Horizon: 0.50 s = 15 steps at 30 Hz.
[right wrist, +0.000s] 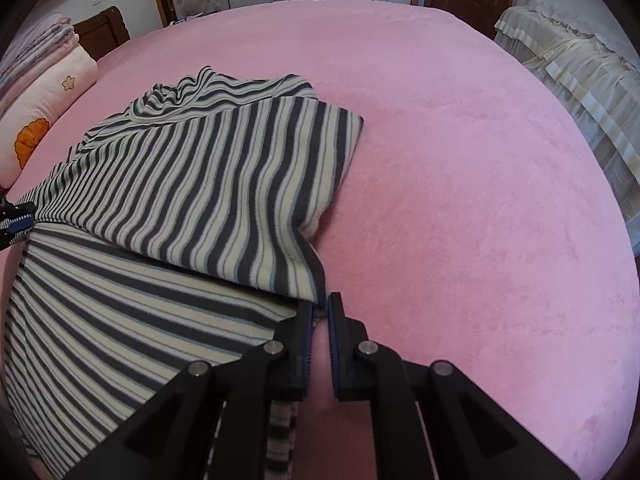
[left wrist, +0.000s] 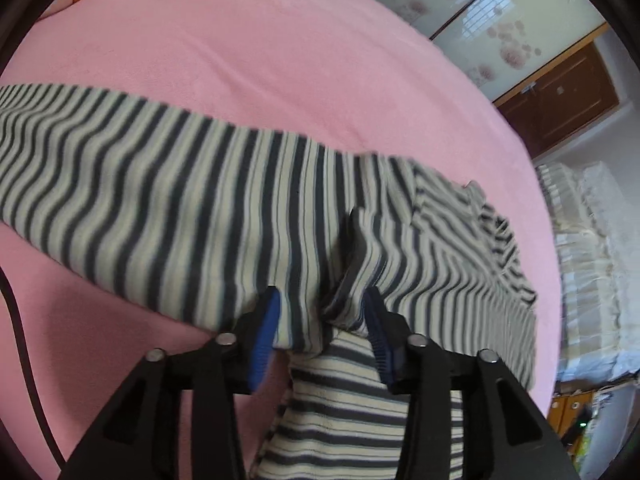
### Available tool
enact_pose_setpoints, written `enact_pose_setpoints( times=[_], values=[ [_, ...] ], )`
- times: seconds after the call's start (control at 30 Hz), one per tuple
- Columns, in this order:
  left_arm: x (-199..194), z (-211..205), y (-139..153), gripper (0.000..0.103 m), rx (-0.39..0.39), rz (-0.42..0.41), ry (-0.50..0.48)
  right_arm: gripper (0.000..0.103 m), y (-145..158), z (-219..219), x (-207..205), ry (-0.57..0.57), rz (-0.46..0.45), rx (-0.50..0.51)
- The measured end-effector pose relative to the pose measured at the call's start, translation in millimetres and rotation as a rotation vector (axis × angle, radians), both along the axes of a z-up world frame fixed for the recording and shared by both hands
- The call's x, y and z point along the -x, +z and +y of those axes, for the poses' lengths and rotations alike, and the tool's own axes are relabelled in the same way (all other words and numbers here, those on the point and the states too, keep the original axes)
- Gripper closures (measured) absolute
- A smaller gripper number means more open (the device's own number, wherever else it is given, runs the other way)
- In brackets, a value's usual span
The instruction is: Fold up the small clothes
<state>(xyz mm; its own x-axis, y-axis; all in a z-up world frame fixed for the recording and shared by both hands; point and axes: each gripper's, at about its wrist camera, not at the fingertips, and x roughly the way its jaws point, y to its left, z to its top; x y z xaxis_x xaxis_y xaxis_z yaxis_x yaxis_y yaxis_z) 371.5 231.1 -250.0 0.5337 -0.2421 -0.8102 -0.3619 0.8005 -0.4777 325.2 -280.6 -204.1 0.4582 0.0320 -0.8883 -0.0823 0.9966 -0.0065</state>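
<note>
Fabric of the grey-and-cream striped knit garment (right wrist: 192, 184) is pinched in the closed right claw (right wrist: 320, 312); the left claw (left wrist: 324, 312) gapes half-wide around a fold.

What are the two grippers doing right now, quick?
Left gripper: open, with a fold of the grey-and-cream striped knit garment loose between its blue pads.
Right gripper: shut on that garment's corner edge.

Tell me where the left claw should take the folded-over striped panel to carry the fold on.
Probably the near edge of the folded-over panel of the striped garment, where it bunches between the open left claw. Come in low from the near side: that edge stands raised off the layer below, so a finger can slip under. The right claw already pinches the other corner.
</note>
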Motion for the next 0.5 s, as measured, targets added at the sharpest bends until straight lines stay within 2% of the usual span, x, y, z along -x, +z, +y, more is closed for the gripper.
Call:
enact_pose_setpoints(
  times=[0.13, 0.23, 0.4, 0.47, 0.5],
  values=[
    [-16.9, 9.6, 6.7, 0.055, 0.005, -0.011, -0.028, 0.097, -0.3, -7.1, 3.2, -0.009, 0.004, 0.002],
    [-44.3, 4.1, -0.2, 0.055, 0.056, 0.01, -0.107, 0.097, 1.4, -13.6, 5.1, -0.032, 0.002, -0.001],
    [-76.1, -13.5, -11.8, 0.056, 0.05, 0.038, -0.177, 0.097, 8.9, -15.1, 8.5, -0.044, -0.012, -0.005],
    [-81.9, -14.8, -16.4, 0.06, 0.057, 0.04, -0.179, 0.097, 11.6, -11.9, 8.7, -0.037, -0.018, -0.003],
    [-83.5, -14.4, -19.0, 0.066, 0.069, 0.04, -0.172, 0.097, 13.0, -9.5, 8.4, -0.033, -0.021, -0.003]
  ],
)
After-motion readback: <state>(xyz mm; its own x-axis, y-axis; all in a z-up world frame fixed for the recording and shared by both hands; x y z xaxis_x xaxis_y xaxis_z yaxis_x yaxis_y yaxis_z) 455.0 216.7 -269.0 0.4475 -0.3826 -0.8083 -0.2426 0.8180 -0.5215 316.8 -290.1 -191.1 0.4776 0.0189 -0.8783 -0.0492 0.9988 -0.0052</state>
